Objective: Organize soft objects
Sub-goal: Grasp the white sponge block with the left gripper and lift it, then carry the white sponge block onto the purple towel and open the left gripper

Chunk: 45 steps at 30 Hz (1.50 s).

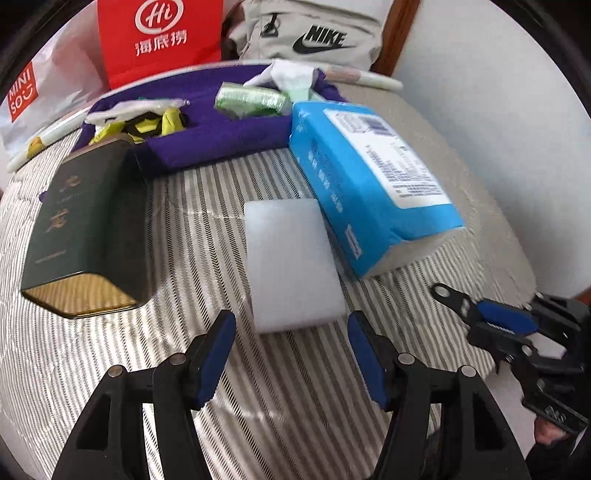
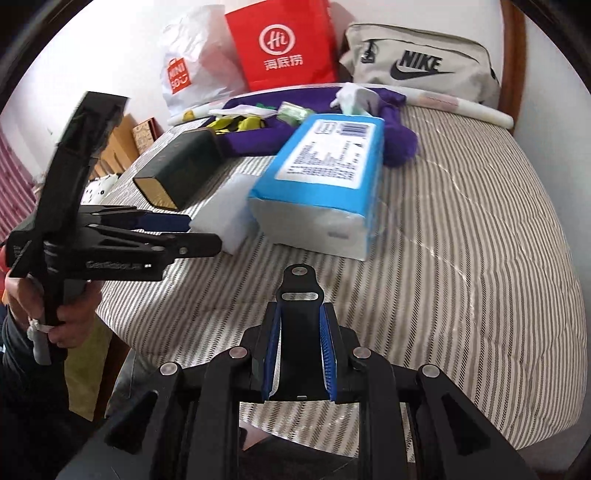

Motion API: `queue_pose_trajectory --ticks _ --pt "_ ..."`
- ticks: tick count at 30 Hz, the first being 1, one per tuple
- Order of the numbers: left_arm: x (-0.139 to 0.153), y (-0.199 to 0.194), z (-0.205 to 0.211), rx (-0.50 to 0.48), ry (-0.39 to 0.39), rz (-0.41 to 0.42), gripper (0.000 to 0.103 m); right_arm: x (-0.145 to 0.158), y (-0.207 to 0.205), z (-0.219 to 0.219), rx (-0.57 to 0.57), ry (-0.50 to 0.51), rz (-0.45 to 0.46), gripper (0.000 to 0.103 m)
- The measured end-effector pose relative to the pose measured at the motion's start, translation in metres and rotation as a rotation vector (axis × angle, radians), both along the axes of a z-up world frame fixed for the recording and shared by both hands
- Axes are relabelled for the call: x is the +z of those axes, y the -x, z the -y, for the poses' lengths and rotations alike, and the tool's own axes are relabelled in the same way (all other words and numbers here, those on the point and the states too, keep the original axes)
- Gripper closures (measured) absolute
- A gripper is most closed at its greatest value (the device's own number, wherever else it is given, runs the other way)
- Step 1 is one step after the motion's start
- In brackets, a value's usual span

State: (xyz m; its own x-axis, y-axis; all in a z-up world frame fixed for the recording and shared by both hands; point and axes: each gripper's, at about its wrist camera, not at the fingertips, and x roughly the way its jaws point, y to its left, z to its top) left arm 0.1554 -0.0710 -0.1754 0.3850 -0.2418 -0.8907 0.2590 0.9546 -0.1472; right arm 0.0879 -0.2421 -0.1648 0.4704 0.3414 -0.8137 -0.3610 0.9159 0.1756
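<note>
Foam block (image 1: pixel 293 264), blue tissue pack (image 1: pixel 373 184), Nike pouch (image 1: pixel 310 33), Miniso bag (image 1: pixel 37 92)

White foam block (image 1: pixel 293 264) flanked by green box (image 1: pixel 88 236) and tissue pack (image 1: pixel 373 184).

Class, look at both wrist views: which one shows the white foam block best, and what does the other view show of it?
The left wrist view. There the white foam block lies unobstructed on the striped bedcover, just ahead of the open left hand-held gripper. In the right wrist view the block appears smaller, partly hidden by the left hand-held gripper and the blue tissue pack.
</note>
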Motion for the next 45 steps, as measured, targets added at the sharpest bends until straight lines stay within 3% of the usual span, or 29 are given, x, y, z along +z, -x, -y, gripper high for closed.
queue_pose_trajectory --ticks 3,5,6,10,16,22,45 --pt "-0.012 -0.010 0.004 0.031 0.017 -0.034 0.042 -0.003 0.001 0.004 -0.010 -0.008 -0.003 0.081" --pt "-0.012 -0.008 0.003 0.042 0.040 0.005 0.046 -0.006 0.001 0.003 -0.008 -0.006 -0.008 0.081" --pt "-0.011 -0.007 0.002 0.038 0.054 0.018 0.054 -0.007 0.002 0.003 -0.007 -0.006 -0.009 0.081" --pt "-0.006 0.003 -0.009 0.040 0.075 0.037 0.054 -0.010 0.001 -0.002 -0.001 0.006 -0.008 0.081" --pt "0.010 0.031 -0.033 0.036 0.034 0.075 0.054 -0.012 -0.002 -0.014 0.005 0.033 0.008 0.081" --pt "0.016 0.047 -0.060 0.093 0.000 0.110 0.054 -0.017 -0.005 -0.024 0.007 0.041 -0.001 0.081" --pt "0.028 0.073 -0.133 0.242 0.057 0.122 0.054 -0.001 -0.006 -0.036 -0.041 0.017 -0.027 0.081"
